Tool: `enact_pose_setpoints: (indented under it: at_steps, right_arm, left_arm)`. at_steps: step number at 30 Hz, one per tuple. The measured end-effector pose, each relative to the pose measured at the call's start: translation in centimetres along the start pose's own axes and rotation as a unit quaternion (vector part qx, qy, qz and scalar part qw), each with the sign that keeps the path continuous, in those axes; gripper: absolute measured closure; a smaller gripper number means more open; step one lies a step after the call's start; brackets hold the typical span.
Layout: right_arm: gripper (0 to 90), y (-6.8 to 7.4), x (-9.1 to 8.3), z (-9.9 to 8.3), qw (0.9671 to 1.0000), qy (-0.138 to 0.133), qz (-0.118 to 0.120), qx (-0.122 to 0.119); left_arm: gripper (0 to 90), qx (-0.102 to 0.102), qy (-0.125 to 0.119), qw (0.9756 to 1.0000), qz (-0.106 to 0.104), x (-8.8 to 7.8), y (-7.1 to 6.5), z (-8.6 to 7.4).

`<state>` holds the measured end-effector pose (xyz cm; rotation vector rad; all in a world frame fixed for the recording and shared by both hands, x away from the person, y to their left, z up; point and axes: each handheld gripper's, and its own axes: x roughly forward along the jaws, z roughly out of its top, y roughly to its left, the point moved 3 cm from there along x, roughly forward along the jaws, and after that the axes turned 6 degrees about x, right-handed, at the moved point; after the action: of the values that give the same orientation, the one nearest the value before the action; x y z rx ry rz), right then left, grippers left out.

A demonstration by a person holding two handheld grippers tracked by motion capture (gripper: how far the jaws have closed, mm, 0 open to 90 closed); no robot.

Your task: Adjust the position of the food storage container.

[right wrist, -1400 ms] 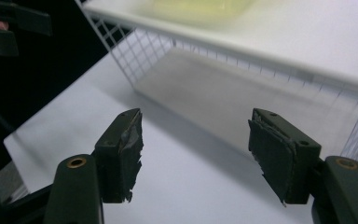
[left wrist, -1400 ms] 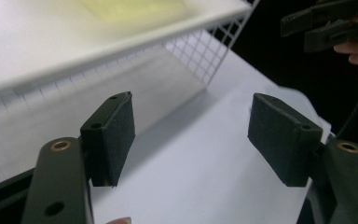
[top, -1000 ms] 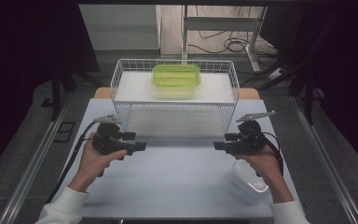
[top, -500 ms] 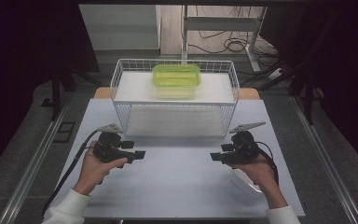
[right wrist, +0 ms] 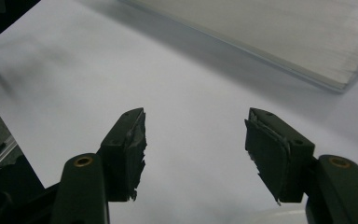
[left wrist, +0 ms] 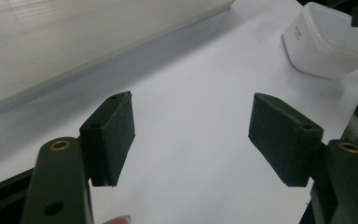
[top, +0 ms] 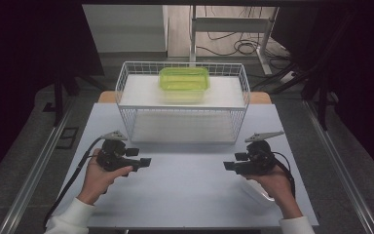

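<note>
My left gripper hovers over the left of the white tabletop, pointing right. Its jaws stand open over bare table, as the left gripper view also shows. Facing it from the right, my right gripper is open as well, with nothing between its worn pads. A lime-green lidded container rests on the white top board of a wire basket at the back. A clear plastic container lies on the table under my right hand and appears in the left gripper view.
The basket's translucent white panel fills the far side of both gripper views. Metal rails run along both sides of the table. Cables lie on the floor behind.
Both hands have drifted a little toward the near edge of the table, the right one sinking slightly. The jaws stay apart and hold nothing.
</note>
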<state>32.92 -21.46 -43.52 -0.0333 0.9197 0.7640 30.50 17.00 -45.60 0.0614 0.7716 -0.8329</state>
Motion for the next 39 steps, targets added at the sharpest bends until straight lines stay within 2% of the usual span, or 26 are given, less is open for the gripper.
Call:
enact_pose_setpoints:
  at_steps: [6, 9, 13, 19, 24, 28, 30, 33, 35, 39]
  right_arm:
    - [39.8, -0.5, -0.7, -0.6, 0.9998, -0.002, -0.017, 0.006]
    - [42.6, -1.1, -1.1, -1.0, 0.9995, -0.002, -0.029, 0.011]
    - [49.0, -1.6, -1.1, -1.5, 0.9994, 0.007, -0.032, 0.012]
    - [53.4, -2.0, -1.3, -1.9, 0.9992, 0.015, -0.035, 0.016]
    - [56.4, -2.4, -1.7, -2.2, 0.9982, 0.02, -0.053, 0.021]
    - [62.1, -3.0, -2.0, -2.5, 0.9969, 0.025, -0.068, 0.03]
    - [67.1, -3.3, -2.1, -2.7, 0.9965, 0.027, -0.072, 0.032]
    - [75.3, -3.9, -2.6, -3.1, 0.9947, 0.034, -0.09, 0.035]
    - [76.6, -4.0, -2.7, -3.2, 0.9944, 0.035, -0.093, 0.036]
    - [86.4, -4.8, -4.0, -3.7, 0.993, 0.027, -0.104, 0.049]
  left_arm:
    - [30.3, 0.0, 0.006, 1.0, -0.001, 0.4, 0.0, -0.4]
    - [30.3, 0.001, 0.017, 0.9999, 0.001, 0.8, 0.1, -1.2]
    - [30.0, -0.001, 0.018, 0.9998, 0.001, 0.7, 0.2, -1.5]
    - [30.1, -0.002, 0.019, 0.9998, 0.002, 0.7, 0.2, -1.8]
    - [29.7, -0.003, 0.026, 0.9996, -0.003, 0.9, 0.2, -2.0]
    - [29.7, -0.005, 0.023, 0.9997, -0.003, 0.7, 0.2, -1.9]
    - [29.7, -0.006, 0.022, 0.9997, -0.004, 0.7, 0.2, -1.9]
    - [29.7, -0.004, 0.025, 0.9997, -0.005, 0.8, 0.1, -2.0]
    - [29.7, -0.004, 0.027, 0.9996, -0.005, 0.9, 0.1, -2.1]
    - [29.7, -0.008, 0.027, 0.9996, -0.007, 0.9, 0.2, -2.2]
